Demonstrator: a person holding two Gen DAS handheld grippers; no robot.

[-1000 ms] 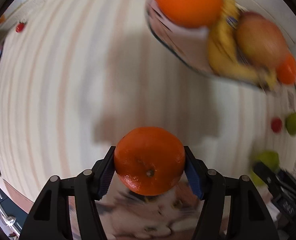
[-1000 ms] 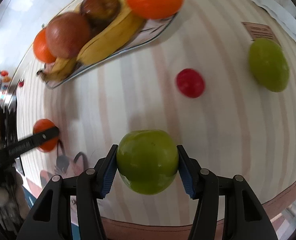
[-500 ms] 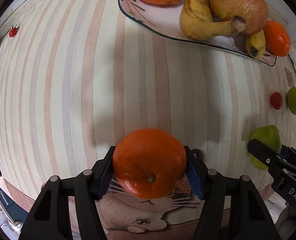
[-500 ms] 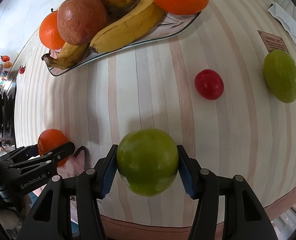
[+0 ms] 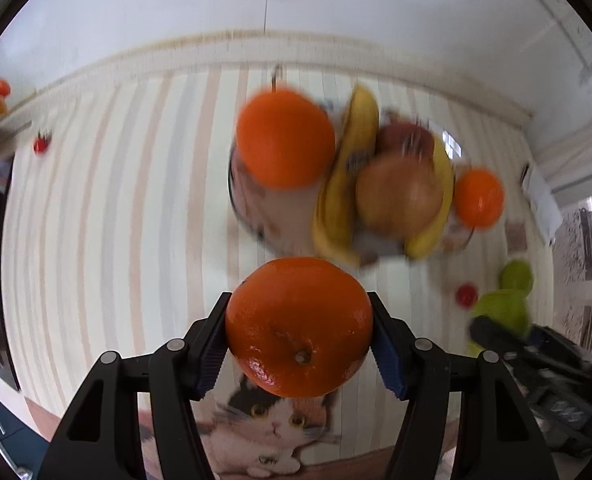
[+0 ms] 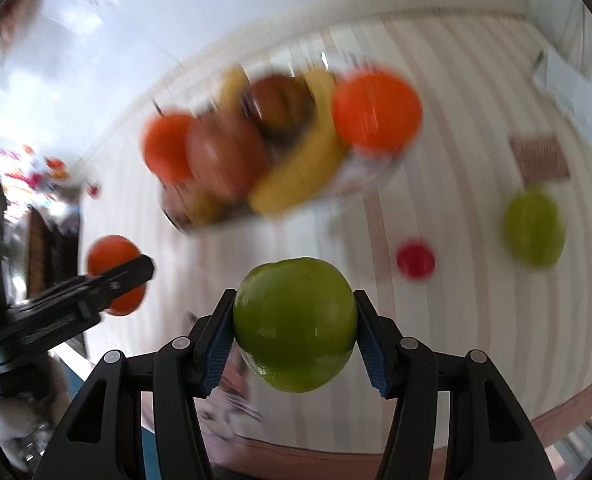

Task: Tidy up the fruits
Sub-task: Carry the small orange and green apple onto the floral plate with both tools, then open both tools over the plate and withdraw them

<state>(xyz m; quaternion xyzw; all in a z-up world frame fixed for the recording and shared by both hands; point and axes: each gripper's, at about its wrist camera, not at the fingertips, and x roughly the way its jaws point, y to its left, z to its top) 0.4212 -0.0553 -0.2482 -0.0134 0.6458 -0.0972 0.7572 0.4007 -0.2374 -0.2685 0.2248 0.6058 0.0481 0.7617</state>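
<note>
Left gripper (image 5: 299,334) clamped on an orange (image 5: 299,326), blue pads pressed to both sides; right gripper (image 6: 294,330) clamped on a green apple (image 6: 294,323). Blurred fruit plate (image 5: 252,208) at 12 o'clock; loose green fruit (image 6: 534,229) and small red fruit (image 6: 415,260) at 2 o'clock.

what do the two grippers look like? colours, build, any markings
Both match: left gripper and right gripper have matte black angular linkage arms with triangular cut-outs and round silver pivot pins. Each finger carries a blue ribbed pad. The left one, seen from the right wrist, bears white lettering, too blurred to read. No cables or sleeves show.
</note>
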